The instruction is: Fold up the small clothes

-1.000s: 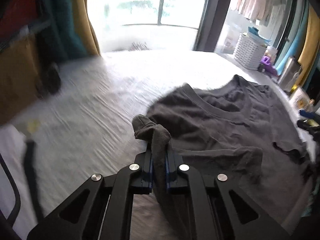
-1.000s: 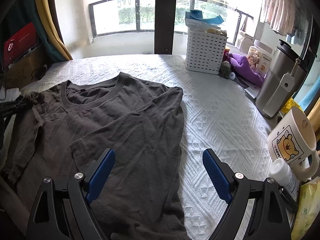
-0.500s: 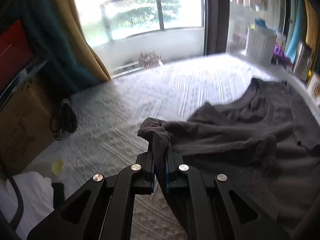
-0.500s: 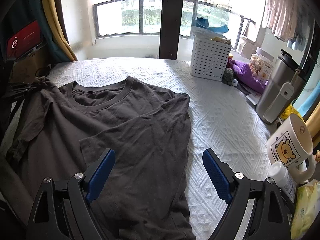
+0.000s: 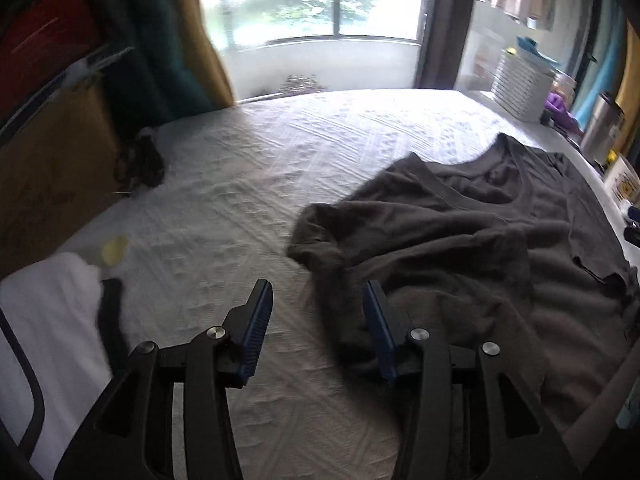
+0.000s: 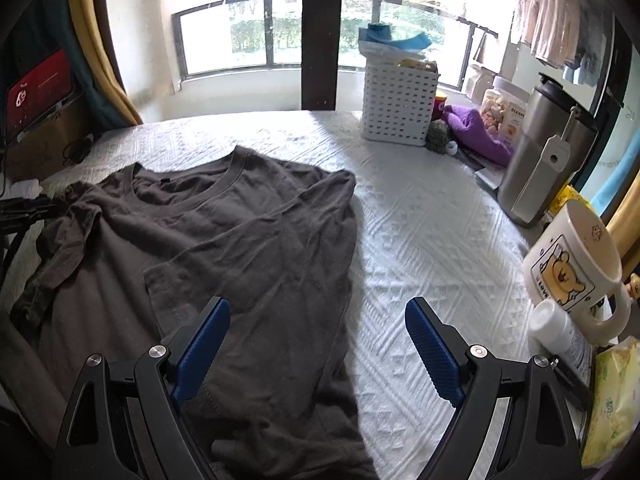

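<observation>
A dark grey T-shirt [image 6: 240, 232] lies on the white quilted table cover, its right side folded over the body. Its left sleeve lies crumpled in a heap [image 5: 320, 236], which also shows in the right wrist view [image 6: 68, 216]. My left gripper [image 5: 316, 304] is open and empty, just before the crumpled sleeve, with its right finger at the cloth's edge. My right gripper [image 6: 316, 328] is open and empty, over the shirt's lower right edge.
A white basket [image 6: 398, 104], purple cloth [image 6: 476, 128], steel tumbler [image 6: 540, 160], bear mug [image 6: 572, 272], small bottle [image 6: 560, 332] and yellow packet [image 6: 612, 396] line the right side. A cardboard box [image 5: 44, 176], dark cable bundle [image 5: 140, 160] and white cloth [image 5: 48, 328] sit at the left.
My left gripper has opened and let go of the left sleeve, which has dropped in a heap on the table. The right gripper has barely moved.
</observation>
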The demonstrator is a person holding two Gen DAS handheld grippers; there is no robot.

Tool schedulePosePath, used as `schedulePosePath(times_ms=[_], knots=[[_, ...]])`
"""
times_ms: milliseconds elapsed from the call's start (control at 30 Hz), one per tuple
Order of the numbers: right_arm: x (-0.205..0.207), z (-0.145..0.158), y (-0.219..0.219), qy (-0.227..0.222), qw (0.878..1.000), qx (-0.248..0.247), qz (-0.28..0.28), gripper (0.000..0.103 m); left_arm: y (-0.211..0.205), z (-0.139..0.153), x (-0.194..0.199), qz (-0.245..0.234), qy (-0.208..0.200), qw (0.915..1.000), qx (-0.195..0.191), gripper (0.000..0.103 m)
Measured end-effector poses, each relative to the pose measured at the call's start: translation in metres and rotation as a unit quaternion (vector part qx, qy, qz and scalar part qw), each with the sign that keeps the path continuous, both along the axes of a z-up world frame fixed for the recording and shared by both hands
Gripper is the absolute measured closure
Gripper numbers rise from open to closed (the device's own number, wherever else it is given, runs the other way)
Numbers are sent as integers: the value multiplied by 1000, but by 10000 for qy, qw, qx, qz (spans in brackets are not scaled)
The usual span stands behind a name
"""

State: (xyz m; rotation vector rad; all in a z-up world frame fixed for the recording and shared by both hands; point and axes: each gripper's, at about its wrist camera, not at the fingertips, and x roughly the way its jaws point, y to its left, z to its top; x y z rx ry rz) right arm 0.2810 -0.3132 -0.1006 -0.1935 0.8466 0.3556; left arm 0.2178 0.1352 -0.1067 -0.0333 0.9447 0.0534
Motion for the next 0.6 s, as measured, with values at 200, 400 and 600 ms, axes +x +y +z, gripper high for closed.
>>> schedulePosePath(times_ms=[200, 400, 600], knots=[[-1, 6, -5, -78, 10000, -19, -40, 13, -7, 11, -23, -91, -126, 9999, -24, 56], [-14, 5, -15, -89, 9998, -78, -127, 13, -31, 9, -60, -326, -45, 9994, -79, 56], [-37, 10, -22, -198, 9995, -145, -198, 13, -42, 10, -95, -383, -142, 9991, -132, 54]])
